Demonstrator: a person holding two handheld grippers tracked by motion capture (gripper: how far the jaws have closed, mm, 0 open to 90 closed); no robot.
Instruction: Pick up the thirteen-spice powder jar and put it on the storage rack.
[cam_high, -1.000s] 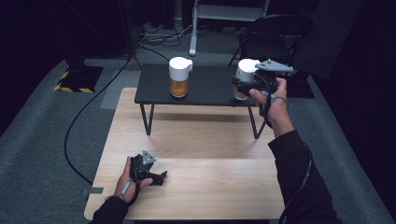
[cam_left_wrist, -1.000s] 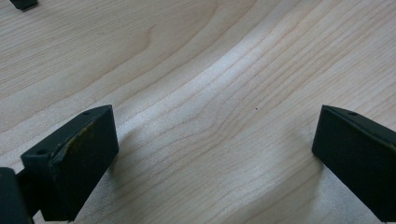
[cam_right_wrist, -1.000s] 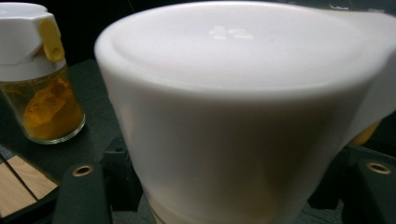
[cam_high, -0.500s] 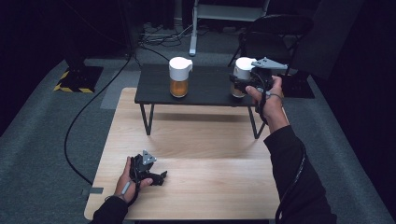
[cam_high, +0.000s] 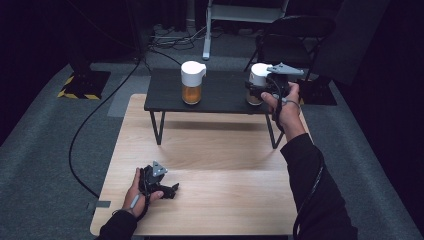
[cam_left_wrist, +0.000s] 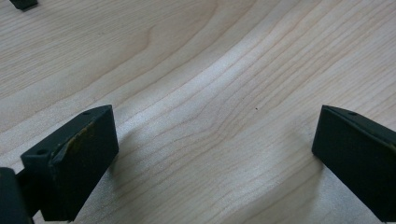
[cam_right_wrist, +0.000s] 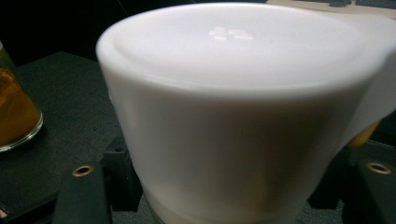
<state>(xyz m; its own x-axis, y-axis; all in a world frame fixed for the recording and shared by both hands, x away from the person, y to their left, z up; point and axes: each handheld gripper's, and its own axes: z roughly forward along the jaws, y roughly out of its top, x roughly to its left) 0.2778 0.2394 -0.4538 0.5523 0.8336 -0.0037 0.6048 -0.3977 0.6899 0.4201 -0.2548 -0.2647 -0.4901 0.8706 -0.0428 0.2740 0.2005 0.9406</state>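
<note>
A glass jar with a smooth white plastic lid (cam_high: 258, 84) is clamped between the black jaws of the right gripper (cam_high: 257, 91) at the right end of a low black table (cam_high: 220, 100). In the right gripper view the lid (cam_right_wrist: 243, 112) is seen as a broad, slightly tapered cylinder with a rounded top edge, a faint embossed mark at its centre and a spout-like lip jutting to one side; the blocky matt jaws sit against its lower part on both sides. Whether the jar rests on the black table or is held just above it cannot be told from these views.

A second jar (cam_high: 192, 82) of the same shape, with a white lid over clear glass holding an amber filling, stands upright near the middle of the black table, well apart from the held one.

The left gripper (cam_high: 167, 190) is laid on the pale wooden table (cam_high: 220, 200), with its square-cut jaws spread wide over bare, finely grained wood (cam_left_wrist: 210, 107) and nothing between them.
</note>
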